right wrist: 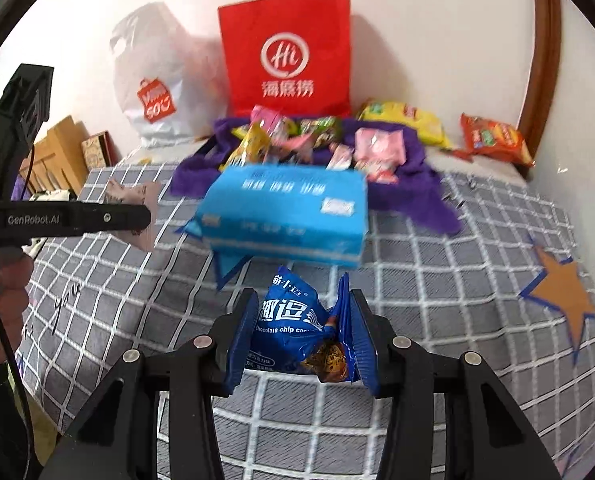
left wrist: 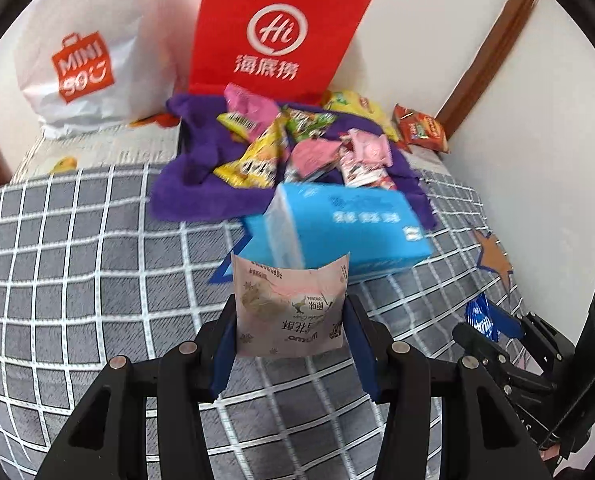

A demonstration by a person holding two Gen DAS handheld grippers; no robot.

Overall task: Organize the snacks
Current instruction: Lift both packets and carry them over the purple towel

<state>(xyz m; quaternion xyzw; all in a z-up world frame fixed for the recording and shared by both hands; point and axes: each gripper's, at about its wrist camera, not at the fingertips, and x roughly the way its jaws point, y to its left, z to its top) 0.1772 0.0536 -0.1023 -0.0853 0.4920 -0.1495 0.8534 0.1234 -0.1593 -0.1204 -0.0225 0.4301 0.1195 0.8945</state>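
Both grippers clenched on snacks: my left gripper (left wrist: 291, 320) clamps a pale pink packet (left wrist: 289, 312), my right gripper (right wrist: 303, 332) clamps a blue cookie packet (right wrist: 297, 332). At 12 o'clock lies a blue tissue box (right wrist: 285, 210) on the checked bedcover (right wrist: 437, 280). Beyond it, a purple cloth (left wrist: 201, 160) holds the snack pile (left wrist: 297, 144). Red paper bag (right wrist: 287, 60) and white plastic bag (right wrist: 153, 80) stand at the wall, contents unseen.

Red paper bag (right wrist: 285, 60): "Hi" logo + 海底捞. White plastic bag (left wrist: 85, 60): "MINISO". Blue snack pkt (right wrist: 297, 332): "Chocolate chip coo…". Left gripper (right wrist: 147, 216) arm: "GenRobot.AI".
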